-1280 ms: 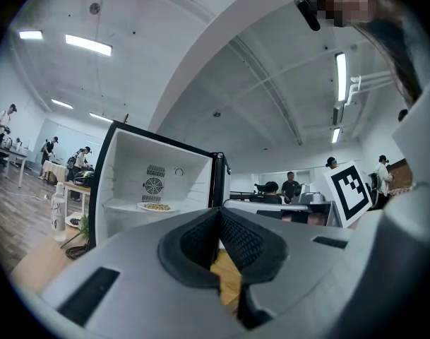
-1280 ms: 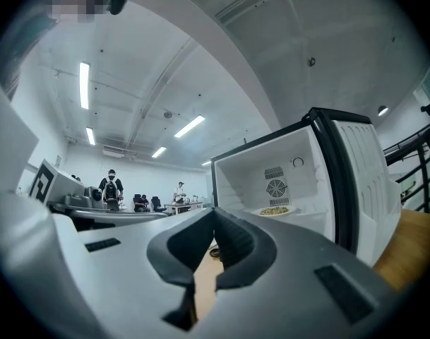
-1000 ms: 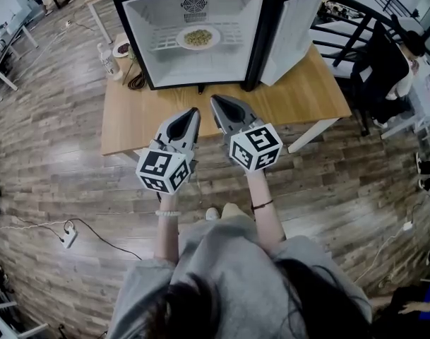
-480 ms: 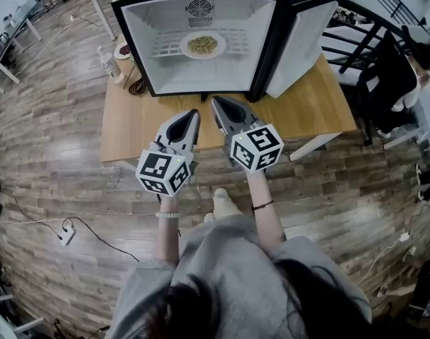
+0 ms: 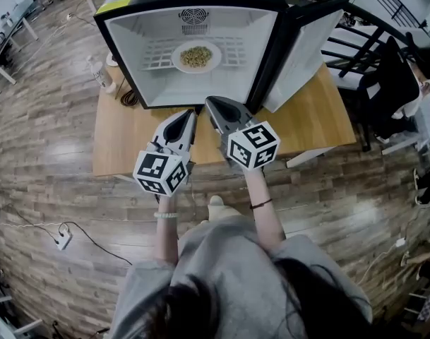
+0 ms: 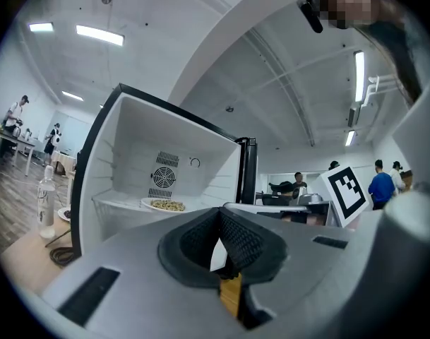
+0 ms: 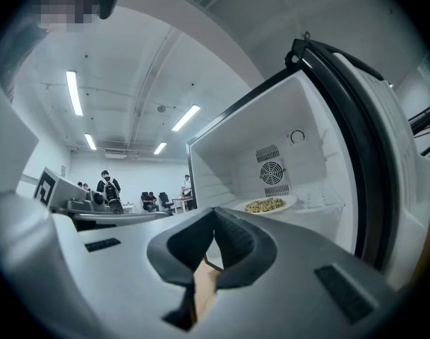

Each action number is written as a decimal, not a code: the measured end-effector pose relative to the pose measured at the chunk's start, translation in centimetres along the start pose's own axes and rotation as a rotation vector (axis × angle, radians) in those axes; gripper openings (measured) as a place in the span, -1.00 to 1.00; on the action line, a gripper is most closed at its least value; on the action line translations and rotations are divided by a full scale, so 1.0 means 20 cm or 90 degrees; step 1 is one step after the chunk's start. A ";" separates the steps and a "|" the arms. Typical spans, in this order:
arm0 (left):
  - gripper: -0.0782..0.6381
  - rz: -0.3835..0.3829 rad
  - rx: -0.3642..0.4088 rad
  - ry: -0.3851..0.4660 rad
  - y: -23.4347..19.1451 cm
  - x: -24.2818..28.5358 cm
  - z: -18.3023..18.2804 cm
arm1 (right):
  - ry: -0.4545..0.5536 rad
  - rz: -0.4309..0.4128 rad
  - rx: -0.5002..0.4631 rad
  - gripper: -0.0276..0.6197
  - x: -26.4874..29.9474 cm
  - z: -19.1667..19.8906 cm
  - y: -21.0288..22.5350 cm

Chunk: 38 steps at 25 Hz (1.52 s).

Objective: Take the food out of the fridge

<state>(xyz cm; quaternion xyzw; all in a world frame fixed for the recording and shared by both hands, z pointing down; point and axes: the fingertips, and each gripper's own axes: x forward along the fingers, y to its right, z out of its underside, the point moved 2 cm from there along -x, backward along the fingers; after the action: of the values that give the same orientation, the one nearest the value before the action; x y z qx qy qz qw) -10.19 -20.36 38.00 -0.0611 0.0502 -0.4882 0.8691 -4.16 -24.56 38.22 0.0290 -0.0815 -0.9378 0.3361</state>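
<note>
A white plate of greenish-yellow food [image 5: 195, 56] sits on the wire shelf inside the open black mini fridge [image 5: 140, 62]. The fridge stands on a wooden table [image 5: 126, 133] with its door [image 5: 301, 48] swung out to the right. My left gripper [image 5: 192, 112] and right gripper [image 5: 208, 102] hover side by side over the table just in front of the fridge opening. Both point level at it, shut and holding nothing. The plate [image 6: 164, 205] shows ahead of the left gripper [image 6: 219, 215] in its own view. The right gripper view has the plate [image 7: 265, 205] beyond the right gripper [image 7: 215, 215].
A clear bottle [image 5: 100, 73] and a coiled black cable [image 5: 127, 97] lie on the table left of the fridge. Black chairs [image 5: 352, 51] and a seated person [image 5: 412, 58] are at the right. A power strip [image 5: 59, 237] lies on the wood floor at the left.
Both grippers have moved forward together toward the fridge opening, staying shut. The fridge and table have come nearer in the head view.
</note>
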 end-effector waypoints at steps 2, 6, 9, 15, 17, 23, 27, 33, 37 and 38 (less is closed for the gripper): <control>-0.76 0.000 -0.001 0.000 -0.01 0.05 0.00 | -0.005 -0.009 0.007 -0.89 0.03 0.00 0.04; -0.76 -0.005 -0.005 0.002 -0.04 0.12 0.01 | -0.005 -0.021 0.033 -0.89 0.07 0.00 0.09; -0.76 -0.014 -0.010 -0.003 -0.06 0.14 0.04 | 0.004 -0.026 0.063 -0.89 0.09 0.02 0.12; -0.76 -0.023 -0.015 -0.017 -0.10 0.16 0.04 | 0.024 -0.032 0.144 -0.89 0.12 0.04 0.16; -0.76 -0.021 -0.013 -0.021 -0.12 0.18 0.03 | 0.032 -0.019 0.180 -0.89 0.14 0.06 0.19; -0.76 -0.018 -0.012 -0.035 -0.19 0.21 0.02 | 0.054 0.018 0.309 -0.88 0.19 0.10 0.27; -0.76 -0.015 -0.012 -0.043 -0.21 0.23 0.03 | 0.073 0.022 0.385 -0.69 0.21 0.13 0.29; -0.76 -0.013 -0.009 -0.048 -0.24 0.23 0.04 | 0.122 0.023 0.502 -0.58 0.24 0.13 0.34; -0.76 -0.018 -0.002 -0.049 -0.29 0.24 0.03 | 0.150 0.021 0.577 -0.54 0.29 0.15 0.37; -0.76 -0.019 -0.001 -0.049 -0.30 0.25 0.03 | 0.155 0.020 0.596 -0.53 0.30 0.16 0.37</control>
<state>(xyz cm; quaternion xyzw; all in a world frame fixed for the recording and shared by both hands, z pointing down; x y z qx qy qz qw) -12.58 -27.62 39.37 -0.0814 0.0160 -0.4981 0.8631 -4.47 -33.66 42.57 0.2857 -0.4550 -0.7850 0.3085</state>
